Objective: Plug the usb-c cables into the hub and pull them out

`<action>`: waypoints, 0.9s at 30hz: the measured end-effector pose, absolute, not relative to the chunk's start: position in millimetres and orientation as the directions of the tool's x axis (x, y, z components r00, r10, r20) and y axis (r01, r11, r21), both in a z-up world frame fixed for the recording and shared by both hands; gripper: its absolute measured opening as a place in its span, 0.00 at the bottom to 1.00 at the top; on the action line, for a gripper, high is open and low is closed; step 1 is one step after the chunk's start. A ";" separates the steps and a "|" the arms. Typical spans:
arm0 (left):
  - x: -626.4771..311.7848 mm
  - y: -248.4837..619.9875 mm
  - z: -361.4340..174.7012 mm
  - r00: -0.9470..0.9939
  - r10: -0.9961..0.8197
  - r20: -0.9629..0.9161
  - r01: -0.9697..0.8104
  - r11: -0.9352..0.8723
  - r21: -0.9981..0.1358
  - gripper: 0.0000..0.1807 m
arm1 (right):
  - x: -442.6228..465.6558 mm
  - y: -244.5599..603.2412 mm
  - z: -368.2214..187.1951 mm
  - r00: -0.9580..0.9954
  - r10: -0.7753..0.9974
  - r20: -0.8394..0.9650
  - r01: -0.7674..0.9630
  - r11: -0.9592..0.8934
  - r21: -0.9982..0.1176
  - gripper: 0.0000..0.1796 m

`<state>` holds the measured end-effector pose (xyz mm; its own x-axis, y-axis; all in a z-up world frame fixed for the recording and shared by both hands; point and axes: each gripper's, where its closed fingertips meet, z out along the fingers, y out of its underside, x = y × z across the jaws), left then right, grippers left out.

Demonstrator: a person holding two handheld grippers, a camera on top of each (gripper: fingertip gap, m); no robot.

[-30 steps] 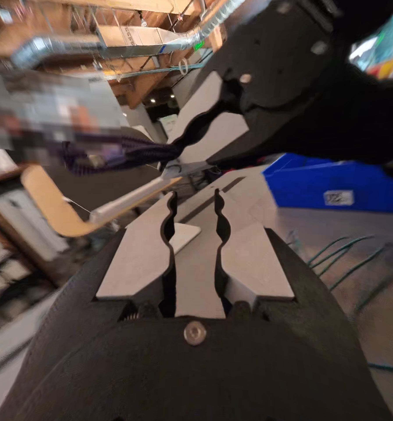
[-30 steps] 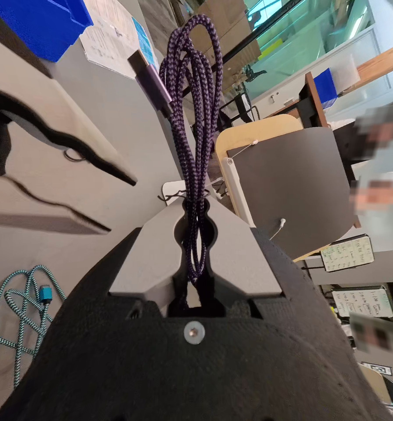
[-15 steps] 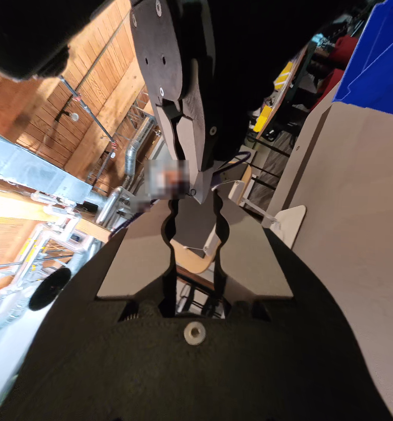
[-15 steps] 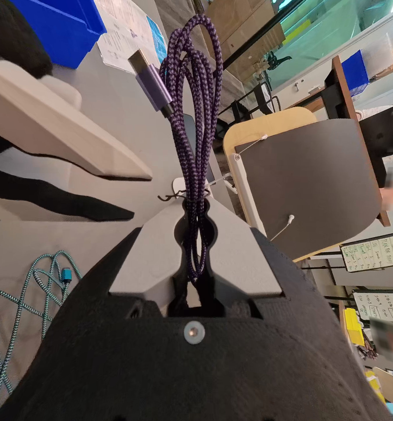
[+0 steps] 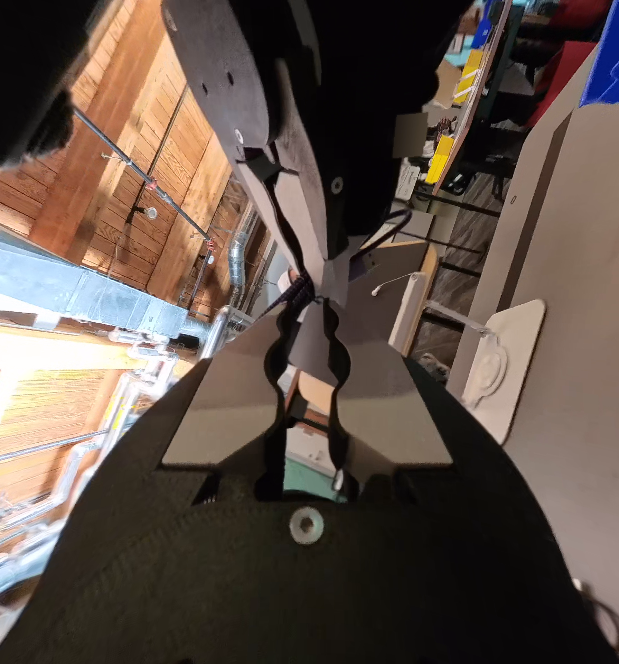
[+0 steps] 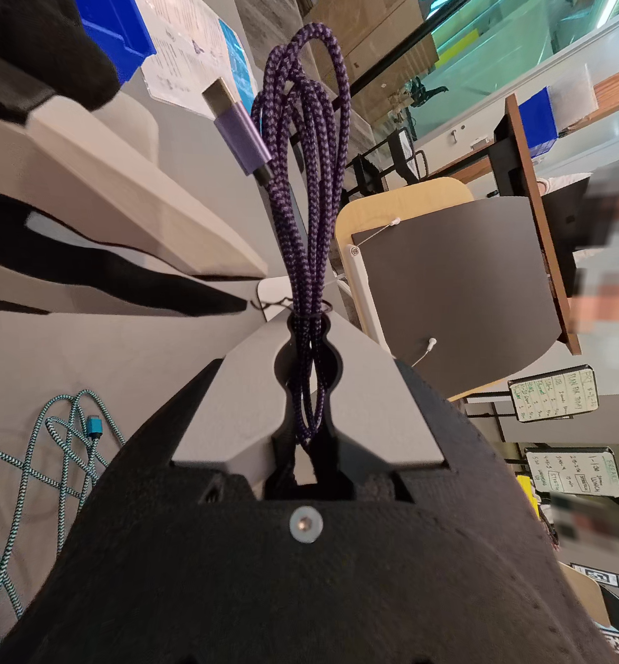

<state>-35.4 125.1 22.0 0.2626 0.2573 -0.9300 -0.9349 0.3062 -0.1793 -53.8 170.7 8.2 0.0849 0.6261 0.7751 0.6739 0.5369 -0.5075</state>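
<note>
Blue bin, upper left of right wrist view. Printed sheet beside it on grey worktop. Chair, pale wood with dark panel, centre right. Two handwritten note cards, lower right. Wooden ceiling with metal duct, left of left wrist view.

Bright indoor light; glare lower left; wide-angle edge warping; slight blur.
</note>
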 end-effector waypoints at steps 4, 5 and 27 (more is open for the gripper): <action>-24.6 109.9 9.8 0.512 0.058 -0.857 -0.799 0.400 -0.450 0.09 | -50.1 170.9 16.9 0.121 0.589 0.799 0.657 0.556 -0.509 0.02; -23.4 105.5 8.7 0.583 0.006 -0.813 -0.740 0.417 -0.527 0.10 | -48.5 171.2 18.5 0.128 0.577 0.807 0.656 0.560 -0.505 0.02; -31.2 127.5 29.9 0.623 -0.699 0.351 0.586 0.119 -0.801 0.14 | -51.5 161.6 25.9 0.182 0.423 0.888 0.638 0.636 -0.434 0.02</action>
